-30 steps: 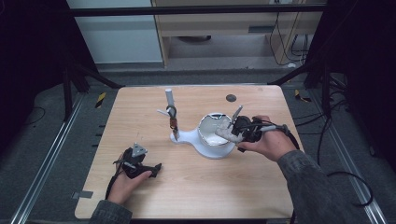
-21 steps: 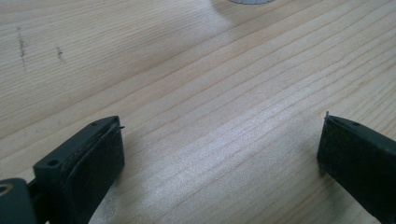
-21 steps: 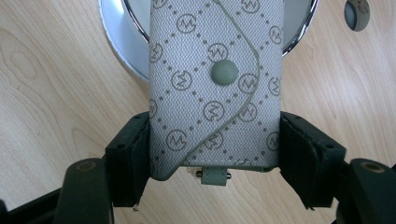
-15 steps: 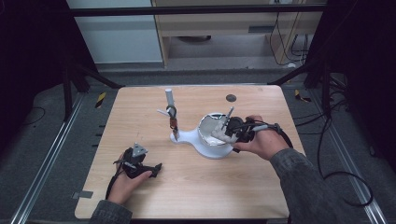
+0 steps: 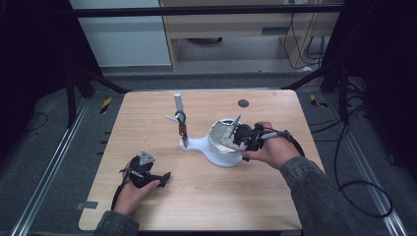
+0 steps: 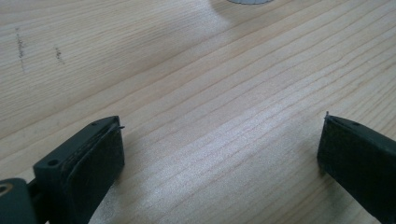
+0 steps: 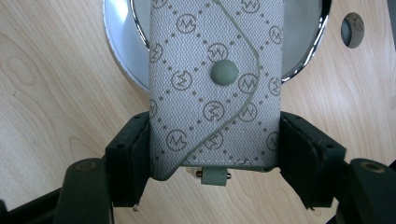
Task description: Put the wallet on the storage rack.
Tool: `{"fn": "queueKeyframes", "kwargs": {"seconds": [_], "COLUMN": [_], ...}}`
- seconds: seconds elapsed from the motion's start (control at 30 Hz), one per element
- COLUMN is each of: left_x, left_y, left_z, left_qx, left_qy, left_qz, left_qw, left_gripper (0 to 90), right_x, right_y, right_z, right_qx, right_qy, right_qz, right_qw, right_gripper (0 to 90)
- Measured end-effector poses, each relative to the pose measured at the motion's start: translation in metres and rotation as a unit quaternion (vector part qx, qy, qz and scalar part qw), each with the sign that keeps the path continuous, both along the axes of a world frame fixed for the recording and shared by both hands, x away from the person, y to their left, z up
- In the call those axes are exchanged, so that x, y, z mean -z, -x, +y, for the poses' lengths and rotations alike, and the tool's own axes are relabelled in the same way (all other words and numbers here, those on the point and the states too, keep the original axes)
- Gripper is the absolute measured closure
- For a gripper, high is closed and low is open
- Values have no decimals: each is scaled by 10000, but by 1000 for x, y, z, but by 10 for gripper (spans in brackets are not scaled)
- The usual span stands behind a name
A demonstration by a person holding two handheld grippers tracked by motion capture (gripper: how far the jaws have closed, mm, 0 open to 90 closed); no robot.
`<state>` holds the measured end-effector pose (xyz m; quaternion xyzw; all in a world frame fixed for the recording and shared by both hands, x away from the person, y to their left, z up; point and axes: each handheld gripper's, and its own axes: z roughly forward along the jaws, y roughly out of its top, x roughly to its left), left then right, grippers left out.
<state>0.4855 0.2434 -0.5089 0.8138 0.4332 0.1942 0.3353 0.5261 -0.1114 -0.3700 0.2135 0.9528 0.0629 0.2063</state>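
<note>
While the left gripper (image 6: 219,154) gapes, the right gripper (image 7: 215,154) clamps a monogrammed pouch (image 7: 215,88).

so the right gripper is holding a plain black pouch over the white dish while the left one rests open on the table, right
Not quite. The pouch is pale grey with a monogram pattern and a snap button, not plain black, as the right gripper view shows. The rest holds: the right gripper clamps it over the white dish, and the left gripper rests open on the table.

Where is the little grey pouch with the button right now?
The grey pouch is clamped between the jaws of the right tool, right over the shiny round dish on the table's right side.
</note>
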Motion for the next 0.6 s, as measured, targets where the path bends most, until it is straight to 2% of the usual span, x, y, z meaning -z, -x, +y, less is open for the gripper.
{"fn": "queueKeyframes", "kwargs": {"seconds": [0.6], "left_x": [0], "left_y": [0], "left_z": [0], "left_qx": [21], "left_qy": [1], "left_qz": [1], "left_qw": [10000], "left_gripper": [0], "right_x": [4], "right_y": [-7], "right_z": [7], "right_qx": [13], "right_qy": [146], "right_qz": [46], "right_qw": [9999], "right_gripper": [313]}}
